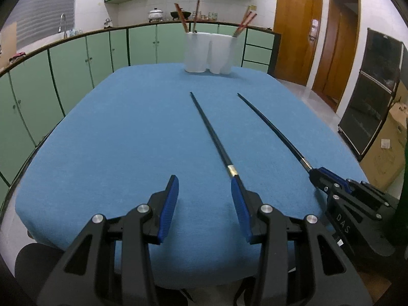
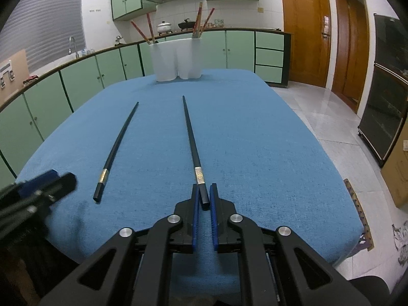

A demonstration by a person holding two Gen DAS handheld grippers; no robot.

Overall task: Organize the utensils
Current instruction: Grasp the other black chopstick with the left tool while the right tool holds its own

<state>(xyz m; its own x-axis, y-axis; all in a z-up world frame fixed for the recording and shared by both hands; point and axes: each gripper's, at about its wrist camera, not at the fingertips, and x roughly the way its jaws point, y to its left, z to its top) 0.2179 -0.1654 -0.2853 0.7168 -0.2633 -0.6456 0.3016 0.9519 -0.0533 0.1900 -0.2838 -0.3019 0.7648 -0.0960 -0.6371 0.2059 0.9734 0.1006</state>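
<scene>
Green cabinet fronts and white wall tiles ring a bench draped in a nubby blue cloth, its weave plain to see up close. At the far end stands a white, smooth-walled utensil holder with rounded, lobed compartments; reddish-brown chopsticks lean out of its right-hand compartment and another pair out of its left, while what the middle holds cannot be told. Two long black chopsticks lie on the cloth, slim and tapering toward the holder, each with a pale metallic band near its thick end. The right claw has its blue ribbed pads drawn close around the butt of the right chopstick, nearly or just touching it. The left chopstick lies free, its thick end just beside one pad of the left claw, whose jaws stand wide apart with nothing between them.
</scene>
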